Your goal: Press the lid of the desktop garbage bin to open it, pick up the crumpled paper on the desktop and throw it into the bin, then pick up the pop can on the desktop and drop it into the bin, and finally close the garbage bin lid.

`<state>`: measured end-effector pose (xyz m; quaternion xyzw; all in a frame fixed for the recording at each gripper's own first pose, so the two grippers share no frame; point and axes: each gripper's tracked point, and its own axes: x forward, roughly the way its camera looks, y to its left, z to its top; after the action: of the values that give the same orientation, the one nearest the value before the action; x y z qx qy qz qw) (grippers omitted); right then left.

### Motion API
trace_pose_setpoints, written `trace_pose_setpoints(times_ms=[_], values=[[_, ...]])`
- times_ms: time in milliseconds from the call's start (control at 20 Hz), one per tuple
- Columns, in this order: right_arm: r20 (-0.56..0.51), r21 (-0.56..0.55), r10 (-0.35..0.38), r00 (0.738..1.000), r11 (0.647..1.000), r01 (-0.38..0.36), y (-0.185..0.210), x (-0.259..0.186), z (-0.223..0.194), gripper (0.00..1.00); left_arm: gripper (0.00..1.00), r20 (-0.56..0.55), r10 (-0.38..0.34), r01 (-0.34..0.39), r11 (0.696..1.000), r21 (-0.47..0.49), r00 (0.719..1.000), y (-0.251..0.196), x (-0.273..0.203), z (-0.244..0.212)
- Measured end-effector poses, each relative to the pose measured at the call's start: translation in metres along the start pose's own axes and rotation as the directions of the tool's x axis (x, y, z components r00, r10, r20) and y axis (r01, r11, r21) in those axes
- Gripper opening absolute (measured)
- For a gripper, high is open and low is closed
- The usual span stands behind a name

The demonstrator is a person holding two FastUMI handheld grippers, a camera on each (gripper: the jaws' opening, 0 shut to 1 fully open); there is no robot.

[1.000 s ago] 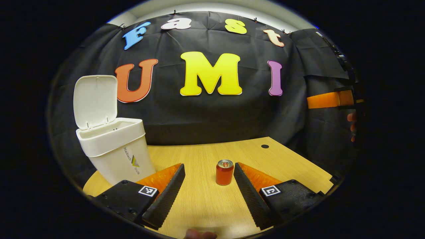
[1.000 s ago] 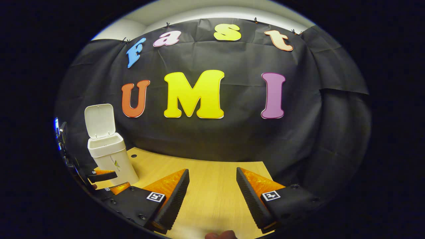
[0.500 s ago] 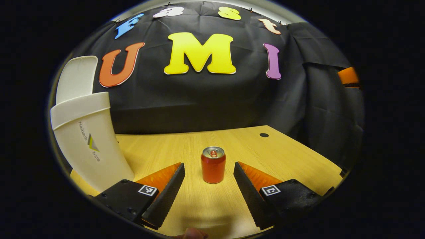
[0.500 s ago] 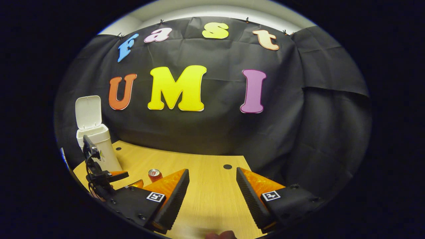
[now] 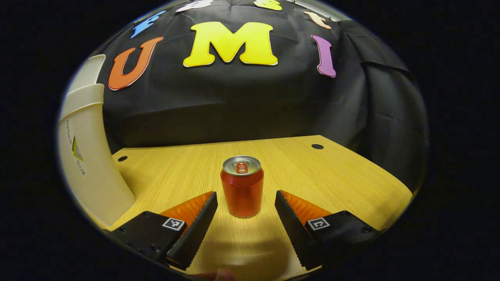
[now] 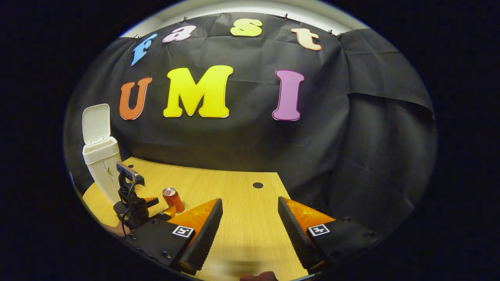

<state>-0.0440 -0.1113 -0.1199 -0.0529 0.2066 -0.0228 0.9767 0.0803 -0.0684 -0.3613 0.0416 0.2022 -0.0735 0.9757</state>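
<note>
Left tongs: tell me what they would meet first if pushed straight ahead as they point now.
Most likely the pop can. It stands upright on the desk, centred just ahead of the open left tongs, fingers apart on either side; exact depth is unclear.

- The white garbage bin [image 5: 84, 156] runs off the left edge of the left gripper view; its open lid [image 5: 86, 70] shows as a sliver, its inside unseen.
- In the right gripper view the pop can [image 6: 172, 199] is small, its base hidden behind the left gripper [image 6: 154, 206].
- A fingertip [image 6: 259, 277] is cropped at the bottom edge.
</note>
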Motion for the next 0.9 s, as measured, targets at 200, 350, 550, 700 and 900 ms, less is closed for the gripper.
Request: trace_pose_setpoints(times_ms=[200,350,550,700,900], values=[[-0.023,-0.01,0.013,1.0,1.0,-0.013,0.002,0.012,-0.003,0.9,0.98,-0.013,0.0,0.0,1.0,-0.001,1.0,0.001,0.012,-0.006],[-0.039,-0.007,0.023,0.999,1.0,-0.023,0.007,0.021,-0.004,0.9,0.97,-0.02,0.003,-0.004,1.0,-0.002,1.0,0.004,0.02,-0.01],[-0.061,-0.008,0.034,0.998,0.999,-0.035,0.012,0.033,-0.007,0.9,0.98,-0.038,0.018,-0.019,1.0,-0.02,0.999,0.01,0.031,-0.015],[-0.071,-0.013,0.035,0.997,0.999,-0.036,0.015,0.039,-0.009,0.9,0.98,-0.053,0.013,-0.015,0.999,-0.039,0.999,0.012,0.04,-0.018],[-0.083,-0.011,0.034,0.996,0.999,-0.035,0.017,0.047,-0.008,0.9,0.98,-0.078,0.007,-0.011,0.998,-0.057,0.997,0.013,0.052,-0.021]])
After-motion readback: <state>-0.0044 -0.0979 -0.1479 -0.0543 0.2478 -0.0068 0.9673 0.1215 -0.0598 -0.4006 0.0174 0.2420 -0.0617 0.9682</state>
